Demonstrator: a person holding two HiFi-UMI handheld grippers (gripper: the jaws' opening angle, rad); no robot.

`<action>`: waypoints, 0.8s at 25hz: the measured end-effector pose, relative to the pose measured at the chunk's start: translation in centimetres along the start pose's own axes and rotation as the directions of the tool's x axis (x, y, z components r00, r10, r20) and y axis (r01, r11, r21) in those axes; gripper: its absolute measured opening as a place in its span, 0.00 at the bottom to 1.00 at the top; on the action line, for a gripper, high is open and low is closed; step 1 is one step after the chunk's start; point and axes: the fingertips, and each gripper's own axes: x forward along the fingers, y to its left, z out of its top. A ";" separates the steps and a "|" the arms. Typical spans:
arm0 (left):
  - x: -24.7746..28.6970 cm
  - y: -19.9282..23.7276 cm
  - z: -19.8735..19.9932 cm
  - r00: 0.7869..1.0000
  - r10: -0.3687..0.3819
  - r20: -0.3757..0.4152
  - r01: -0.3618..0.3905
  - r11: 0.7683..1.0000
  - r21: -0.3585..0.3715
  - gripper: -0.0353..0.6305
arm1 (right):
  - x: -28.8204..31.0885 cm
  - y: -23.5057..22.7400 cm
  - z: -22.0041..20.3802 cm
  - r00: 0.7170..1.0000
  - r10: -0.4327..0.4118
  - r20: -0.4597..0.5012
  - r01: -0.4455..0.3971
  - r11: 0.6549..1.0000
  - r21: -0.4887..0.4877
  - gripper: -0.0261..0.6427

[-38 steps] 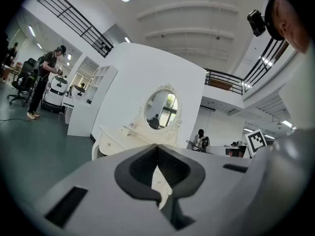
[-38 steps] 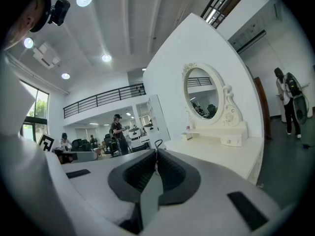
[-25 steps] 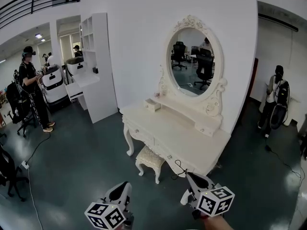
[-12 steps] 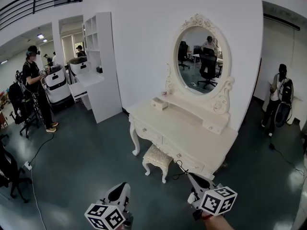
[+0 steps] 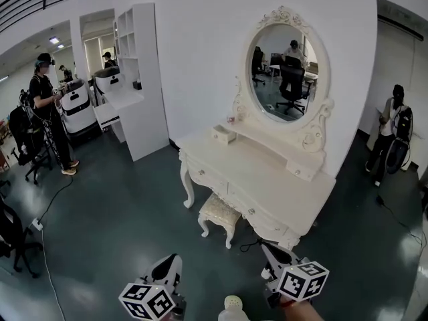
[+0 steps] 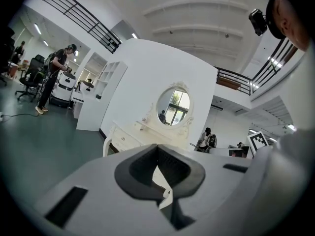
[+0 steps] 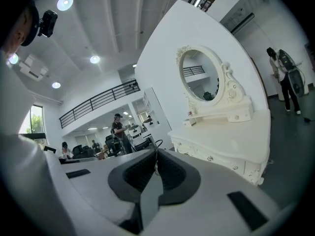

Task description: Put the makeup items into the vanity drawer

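Tools first: my left tool (image 6: 157, 150) has its jaws pressed together with nothing between them. My right tool (image 7: 155, 156) is the same, pads meeting and empty. I hold both low and side by side above the dark floor (image 5: 114, 226), marker cubes toward me, jaws pointing at the white vanity (image 5: 267, 179), which stands well apart from them. Its drawers (image 5: 208, 174) along the front look shut, and a stool (image 5: 219, 212) is tucked under it. A small box (image 5: 224, 134) sits at the tabletop's left end, below the oval mirror (image 5: 284, 62); its contents are too small to make out.
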 end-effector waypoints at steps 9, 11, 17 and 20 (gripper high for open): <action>6.5 1.2 1.9 1.000 0.015 -0.011 -0.015 1.000 0.014 0.06 | 6.0 -4.1 2.5 1.000 0.023 -0.015 -0.023 0.999 0.026 0.09; 8.3 1.5 2.3 1.000 0.014 -0.009 -0.014 1.000 0.007 0.06 | 7.5 -5.0 3.2 0.999 0.028 -0.023 -0.028 0.999 0.026 0.09; 13.1 2.3 4.5 1.000 0.002 0.011 -0.002 1.000 0.011 0.06 | 12.1 -7.0 6.5 0.999 0.051 -0.015 -0.051 0.999 0.008 0.09; 15.3 2.6 5.3 1.000 0.006 0.007 -0.006 1.000 0.020 0.06 | 13.8 -7.8 7.6 0.998 0.065 -0.019 -0.065 0.998 0.001 0.09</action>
